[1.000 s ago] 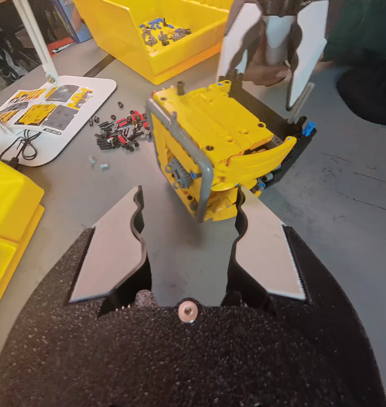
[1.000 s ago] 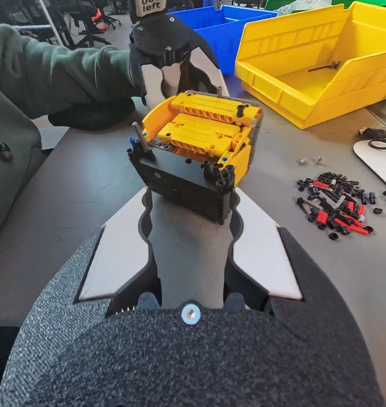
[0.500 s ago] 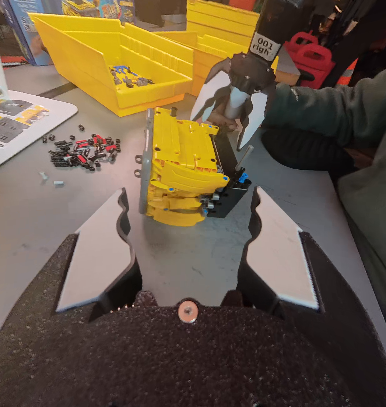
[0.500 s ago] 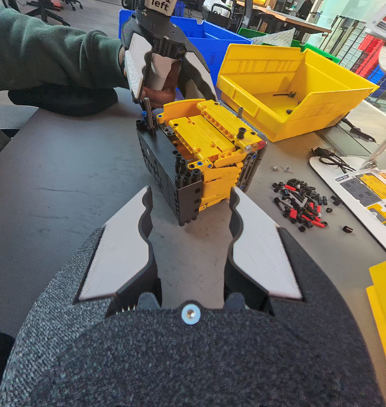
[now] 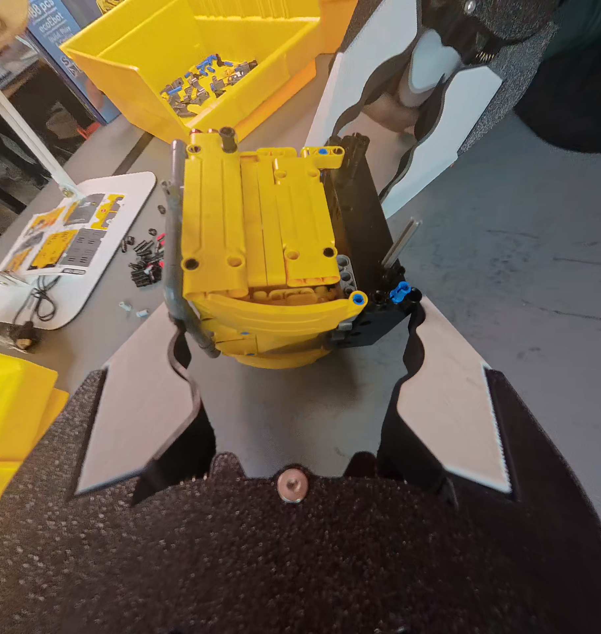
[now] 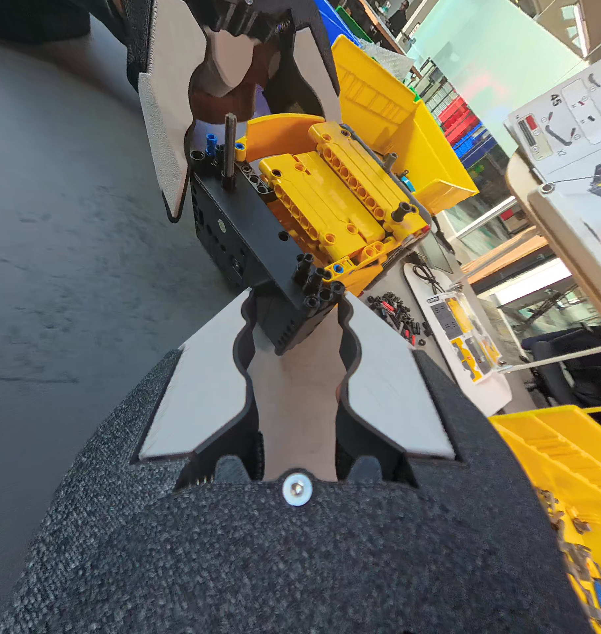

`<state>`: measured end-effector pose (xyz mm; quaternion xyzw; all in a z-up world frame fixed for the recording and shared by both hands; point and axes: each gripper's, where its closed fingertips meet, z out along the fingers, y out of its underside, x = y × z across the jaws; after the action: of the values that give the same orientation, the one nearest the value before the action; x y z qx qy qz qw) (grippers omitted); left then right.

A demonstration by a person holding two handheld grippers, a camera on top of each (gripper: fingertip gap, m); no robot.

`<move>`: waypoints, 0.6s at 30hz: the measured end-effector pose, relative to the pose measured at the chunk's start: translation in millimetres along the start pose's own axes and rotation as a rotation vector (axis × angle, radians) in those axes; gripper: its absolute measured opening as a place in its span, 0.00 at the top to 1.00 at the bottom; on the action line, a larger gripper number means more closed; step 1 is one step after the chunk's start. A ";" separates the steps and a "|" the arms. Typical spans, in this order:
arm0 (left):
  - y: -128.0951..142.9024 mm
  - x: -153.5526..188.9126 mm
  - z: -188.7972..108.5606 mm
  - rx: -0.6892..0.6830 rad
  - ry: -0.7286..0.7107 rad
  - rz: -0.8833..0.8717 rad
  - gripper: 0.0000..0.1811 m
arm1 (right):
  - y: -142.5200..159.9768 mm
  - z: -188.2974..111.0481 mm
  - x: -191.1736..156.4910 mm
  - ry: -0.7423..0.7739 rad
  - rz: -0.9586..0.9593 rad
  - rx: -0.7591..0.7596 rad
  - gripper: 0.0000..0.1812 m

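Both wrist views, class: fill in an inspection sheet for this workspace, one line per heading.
Surface: grey table, scuffed.
Job's things: yellow-and-black brick model; instruction sheet on a white board.
Clutter: loose black and red pins; yellow bin holding small parts.
Tools: left tool is open and straddles the model's near end. The right tool has its fingertips either side of the model's black block; a firm grip cannot be confirmed.
Cables: black cable on the white board.
Surroundings: stacked red and blue bins.

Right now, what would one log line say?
left gripper: open, straddling yellow-and-black brick model | right gripper: open, at model's black end
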<state>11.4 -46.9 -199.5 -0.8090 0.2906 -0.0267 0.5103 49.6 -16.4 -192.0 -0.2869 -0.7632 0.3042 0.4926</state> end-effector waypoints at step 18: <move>10.3 -29.2 -19.3 -0.190 -0.362 0.626 0.34 | 3.8 -3.8 -21.0 0.120 -0.244 -0.155 0.80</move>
<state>-23.9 -51.2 -191.5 -0.7163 0.4301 0.3014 0.4594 61.0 -28.7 -205.7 -0.2470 -0.7828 0.1645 0.5470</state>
